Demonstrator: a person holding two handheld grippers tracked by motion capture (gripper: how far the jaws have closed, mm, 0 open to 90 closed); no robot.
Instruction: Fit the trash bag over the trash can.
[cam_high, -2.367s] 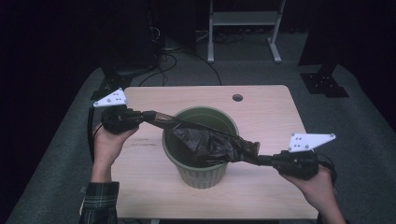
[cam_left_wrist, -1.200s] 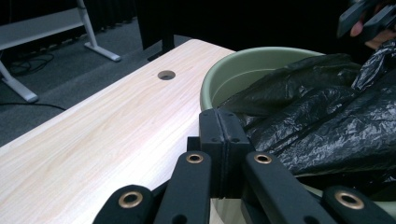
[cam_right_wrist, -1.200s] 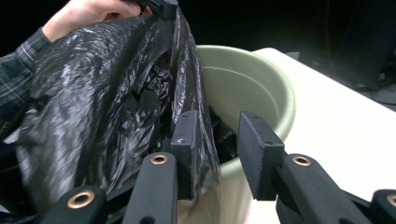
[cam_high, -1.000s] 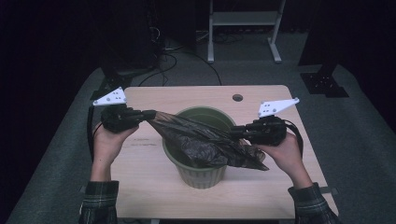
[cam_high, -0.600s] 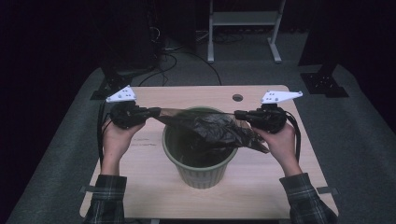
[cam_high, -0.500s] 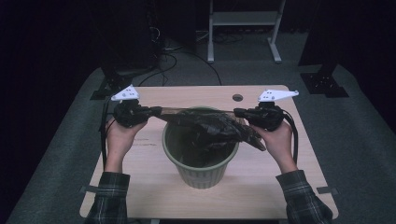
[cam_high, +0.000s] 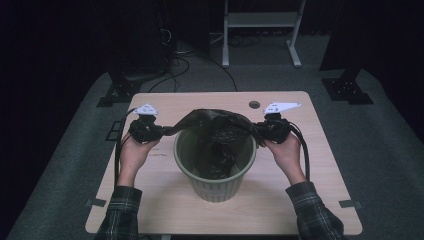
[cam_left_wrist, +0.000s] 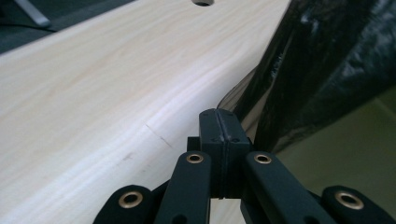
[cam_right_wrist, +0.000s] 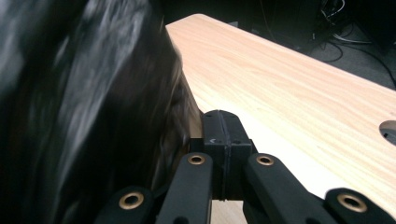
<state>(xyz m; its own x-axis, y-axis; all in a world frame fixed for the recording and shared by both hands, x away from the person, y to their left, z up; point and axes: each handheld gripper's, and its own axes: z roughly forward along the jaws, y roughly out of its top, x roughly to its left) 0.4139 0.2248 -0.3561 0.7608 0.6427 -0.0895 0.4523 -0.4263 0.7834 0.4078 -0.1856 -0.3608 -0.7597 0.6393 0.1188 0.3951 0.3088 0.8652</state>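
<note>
High view: left gripper (cam_high: 159, 131) and right gripper (cam_high: 258, 131) each pinch an edge of the black bag (cam_high: 217, 137) – it's stretched across the far rim of the green bin (cam_high: 215, 182), sagging inside, mid-table (cam_high: 165, 210).
Left gripper view: jaws clamped flat together, bag (cam_left_wrist: 322, 70) film coming off their right side, tabletop (cam_left_wrist: 102, 93) at left.
Right gripper view: jaws squeezed closed too – blurry bag (cam_right_wrist: 79, 107) bunched left of them, wood (cam_right_wrist: 299, 88) on the right.
</note>
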